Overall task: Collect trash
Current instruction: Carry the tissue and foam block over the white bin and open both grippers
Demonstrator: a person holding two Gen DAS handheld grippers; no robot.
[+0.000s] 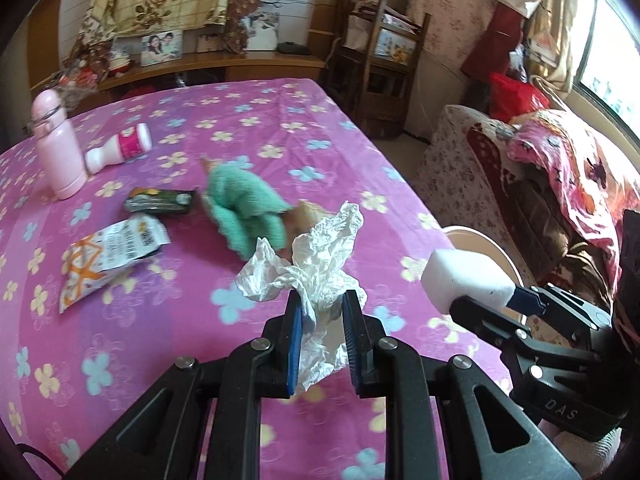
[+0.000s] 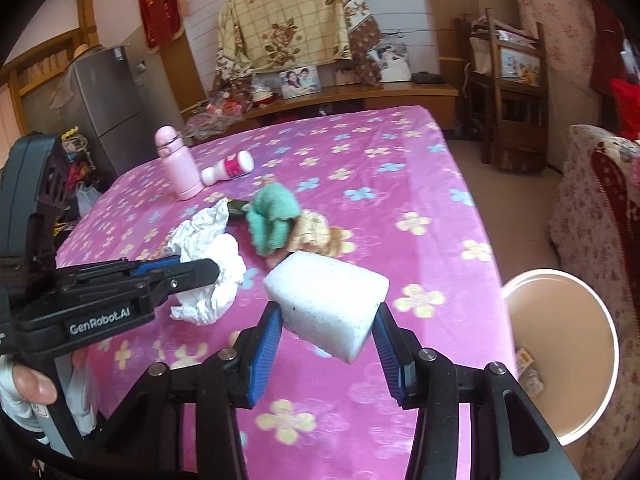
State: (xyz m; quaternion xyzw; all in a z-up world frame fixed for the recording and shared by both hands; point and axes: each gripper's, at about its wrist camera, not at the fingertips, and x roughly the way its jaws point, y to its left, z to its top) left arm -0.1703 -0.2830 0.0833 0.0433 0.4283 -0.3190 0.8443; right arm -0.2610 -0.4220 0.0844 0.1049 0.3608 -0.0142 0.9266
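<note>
My left gripper [image 1: 320, 300] is shut on a crumpled white tissue [image 1: 316, 264] and holds it above the pink flowered table [image 1: 120, 360]. The left gripper [image 2: 208, 268] and the tissue [image 2: 208, 248] also show in the right wrist view. My right gripper [image 2: 326, 312] is shut on a white foam block [image 2: 328, 300], held above the table near its right edge. That gripper [image 1: 480, 300] and the block [image 1: 464, 280] show at the right of the left wrist view. A round bin [image 2: 560, 352] stands on the floor right of the table, with small wrappers [image 2: 528, 368] inside.
On the table lie a white and orange snack wrapper [image 1: 112, 256], a dark green packet [image 1: 160, 202], a green cloth [image 1: 248, 204], a small white and pink bottle [image 1: 120, 148] on its side and an upright pink flask [image 1: 58, 144]. A covered sofa [image 1: 540, 184] stands at the right.
</note>
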